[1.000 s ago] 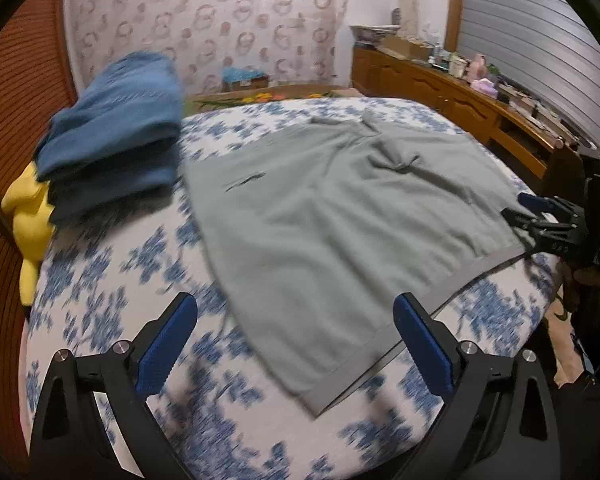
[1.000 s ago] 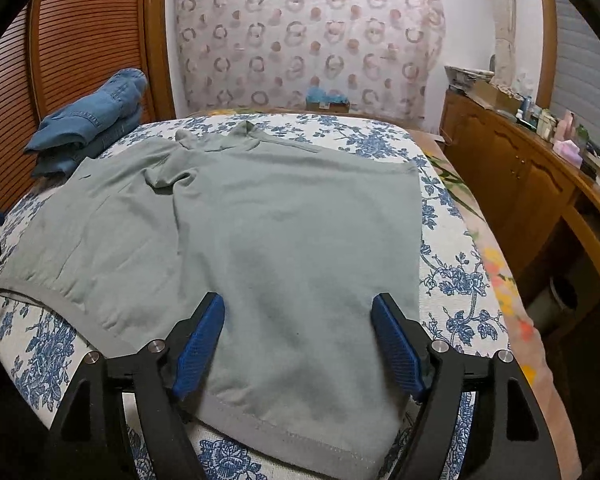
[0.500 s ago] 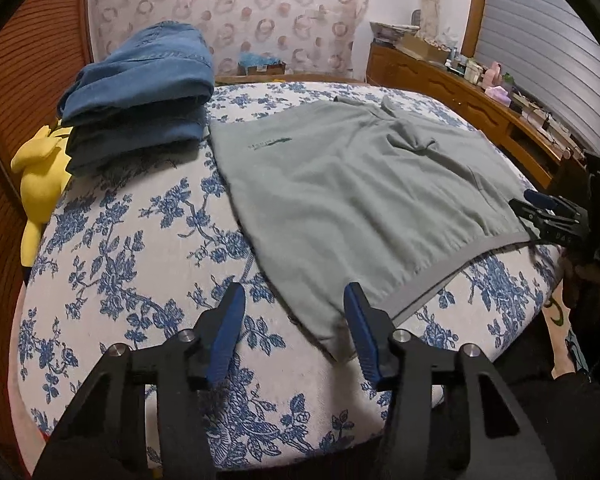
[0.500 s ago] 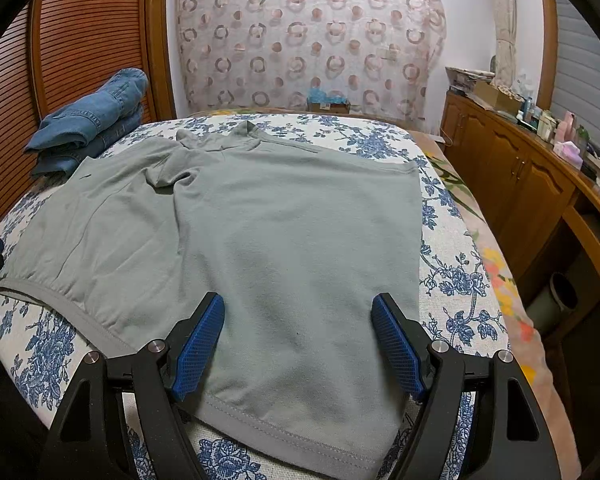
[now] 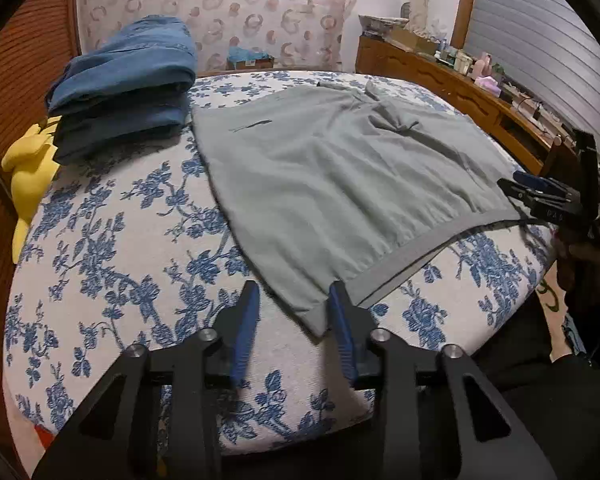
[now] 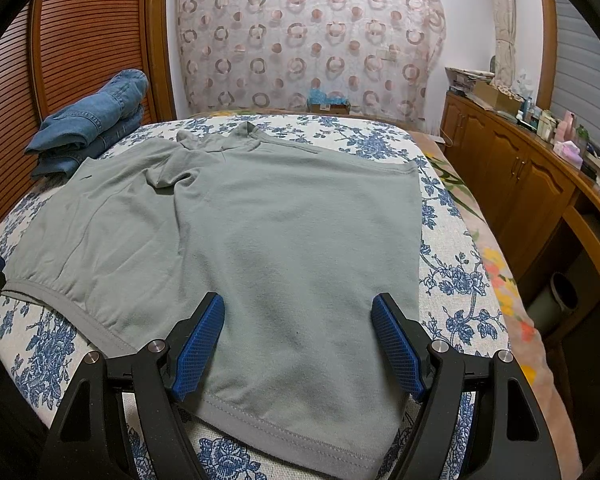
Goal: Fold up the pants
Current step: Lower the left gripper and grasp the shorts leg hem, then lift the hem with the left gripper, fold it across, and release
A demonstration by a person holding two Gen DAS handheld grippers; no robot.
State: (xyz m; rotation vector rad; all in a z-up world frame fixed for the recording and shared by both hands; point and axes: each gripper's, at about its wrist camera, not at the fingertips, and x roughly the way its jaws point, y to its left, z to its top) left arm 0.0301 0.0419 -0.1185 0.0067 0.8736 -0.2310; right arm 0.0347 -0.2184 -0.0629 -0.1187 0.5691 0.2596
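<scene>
Grey pants (image 5: 340, 184) lie spread flat on a bed with a blue-flowered cover (image 5: 120, 240). In the left wrist view my left gripper (image 5: 294, 296) hangs low over the near corner of the banded edge. Its jaws are closing, with that corner between the blue pads, and the pads stand apart from each other. My right gripper (image 6: 298, 308) stays open over the pants (image 6: 280, 220) near the other end of the same band, fabric lying under both fingers. The right gripper (image 5: 528, 188) also shows at the bed's right edge in the left wrist view.
A stack of folded jeans (image 5: 128, 80) sits at the bed's far left, seen too in the right wrist view (image 6: 92, 124). A yellow object (image 5: 28, 168) lies beside it. A wooden cabinet (image 6: 520, 176) with clutter runs along the right wall, with a bin (image 6: 564, 292) below.
My left gripper's jaws have narrowed from wide apart to a small gap and shifted to the pants' near corner. The right gripper has stayed still and open.
</scene>
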